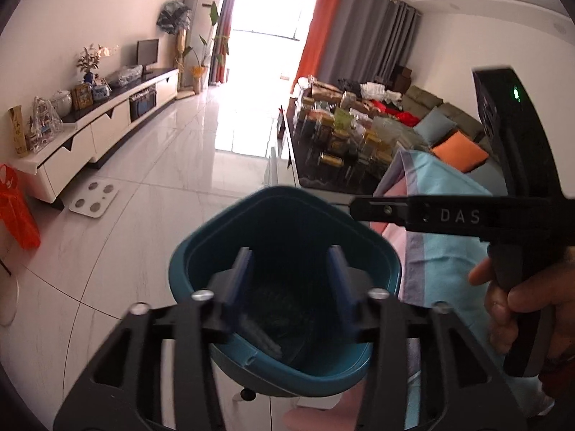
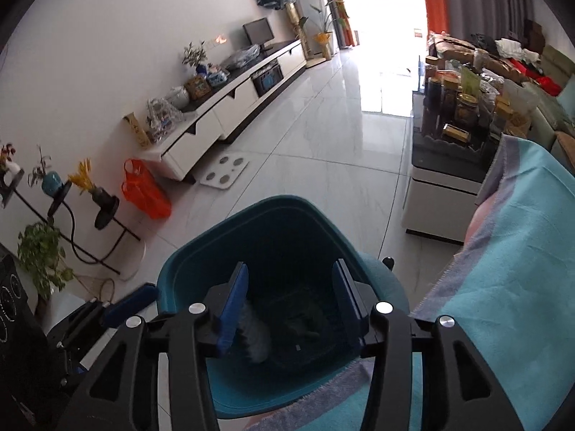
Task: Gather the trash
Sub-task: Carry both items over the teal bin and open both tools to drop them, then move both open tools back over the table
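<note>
Both tongs, left (image 1: 291, 280) and right (image 2: 289, 298), hang spread and empty above the bin (image 1: 201, 248); nudging its rim could tip out the trash (image 2: 255, 337).

One teal plastic trash bin (image 2: 287, 230) stands on the floor, with one pale crumpled piece of trash (image 2: 253, 337) visible inside it; whatever else lies in the dark bottom is too dim to count. Two black two-finger grippers are in view, the left gripper (image 1: 289, 283) and the right gripper (image 2: 289, 298), each with two blue-padded fingers. One white bathroom scale (image 2: 224, 174) with four round metal pads, one orange plastic bag (image 2: 145, 194), one long white TV cabinet (image 2: 230, 107) and one small dark monitor (image 2: 258, 32) complete the count.
</note>
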